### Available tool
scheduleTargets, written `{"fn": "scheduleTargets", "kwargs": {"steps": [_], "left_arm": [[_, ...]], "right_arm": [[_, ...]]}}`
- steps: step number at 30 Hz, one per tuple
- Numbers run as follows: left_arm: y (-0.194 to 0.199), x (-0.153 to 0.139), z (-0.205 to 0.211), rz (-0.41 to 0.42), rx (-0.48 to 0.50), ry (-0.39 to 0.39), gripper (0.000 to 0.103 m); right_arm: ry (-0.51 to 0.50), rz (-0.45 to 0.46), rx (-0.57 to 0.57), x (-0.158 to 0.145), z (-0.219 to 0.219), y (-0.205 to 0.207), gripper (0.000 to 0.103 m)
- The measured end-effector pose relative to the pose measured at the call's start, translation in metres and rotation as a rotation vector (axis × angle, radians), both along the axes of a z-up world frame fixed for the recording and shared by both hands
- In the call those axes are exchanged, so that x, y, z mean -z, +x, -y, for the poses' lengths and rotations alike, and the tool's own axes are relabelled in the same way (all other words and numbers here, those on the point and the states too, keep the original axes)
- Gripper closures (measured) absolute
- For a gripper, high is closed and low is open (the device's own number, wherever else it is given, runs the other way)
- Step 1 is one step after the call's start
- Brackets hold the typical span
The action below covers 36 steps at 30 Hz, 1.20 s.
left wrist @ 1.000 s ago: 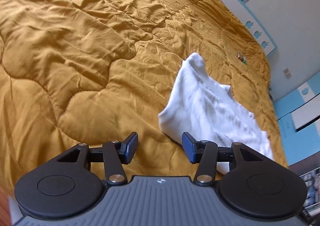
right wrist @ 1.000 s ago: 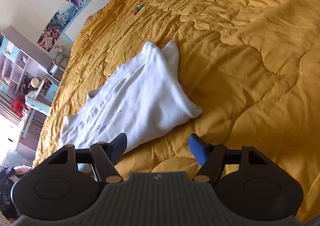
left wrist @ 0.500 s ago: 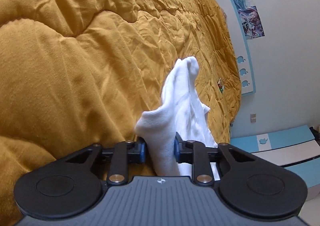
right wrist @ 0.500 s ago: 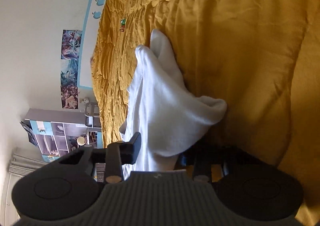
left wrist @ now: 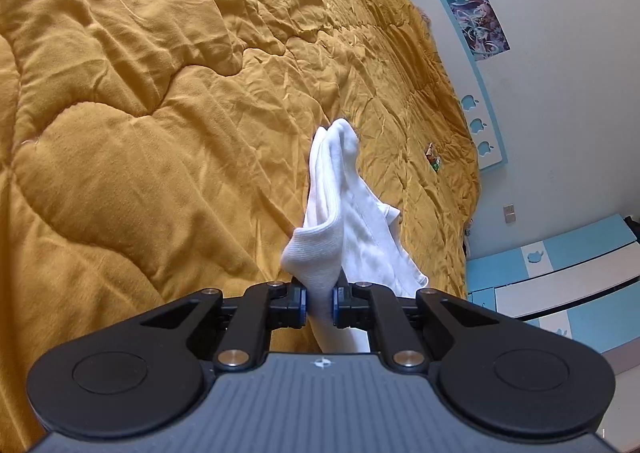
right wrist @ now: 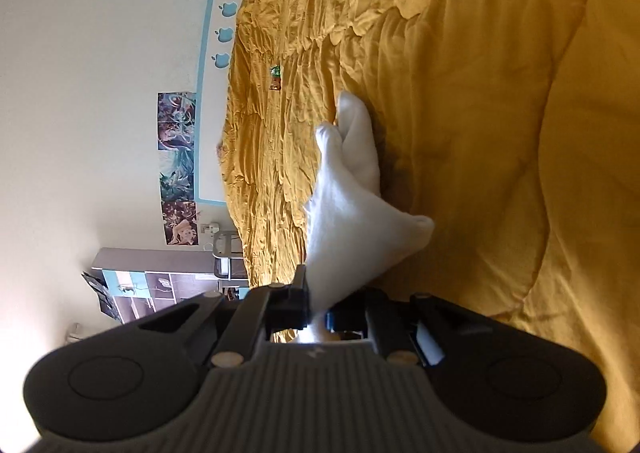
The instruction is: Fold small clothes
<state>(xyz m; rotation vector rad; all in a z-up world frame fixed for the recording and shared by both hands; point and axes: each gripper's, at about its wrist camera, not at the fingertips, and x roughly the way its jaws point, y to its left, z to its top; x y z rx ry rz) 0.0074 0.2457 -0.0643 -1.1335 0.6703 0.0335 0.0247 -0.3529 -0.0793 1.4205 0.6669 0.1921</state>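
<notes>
White garment (left wrist: 320, 265) pinched between both closing grippers

No legible text, number or brand is found. Only apple-shaped cutouts (left wrist: 478, 125) are seen on a white wall panel (right wrist: 208, 101) with a blue frame.

Bedroom in a home. A bed under a wrinkled mustard-yellow quilted comforter (left wrist: 168, 141) fills most of both views. Beyond its far edge, a white and blue headboard panel with apple cut-outs (left wrist: 476, 125) stands against a pale wall, illustrated posters (right wrist: 176, 169) stuck up beside it. Past the bed's side, blue and white cabinets (left wrist: 560, 277); open shelving (right wrist: 152, 285) holds small items.
</notes>
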Motion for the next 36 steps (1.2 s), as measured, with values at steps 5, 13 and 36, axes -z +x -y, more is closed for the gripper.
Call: {"fn": "scheduleTargets", "kwargs": {"steps": [5,13,36], "left_arm": [[-0.028,-0.01,-0.005,-0.034,0.029,-0.008,0.091],[-0.052,0.002,0.003,-0.095,0.095,0.114,0.09],[-0.051,-0.038,0.007,-0.229,-0.011,0.459,0.068]], "right_arm": [[-0.012,0.024,-0.059,-0.026,0.002,-0.028,0.1],[-0.134,-0.064,-0.113,-0.016,0.007,-0.066,0.1],[-0.178,-0.08,-0.153,0.01,-0.005,-0.032,0.054]]}}
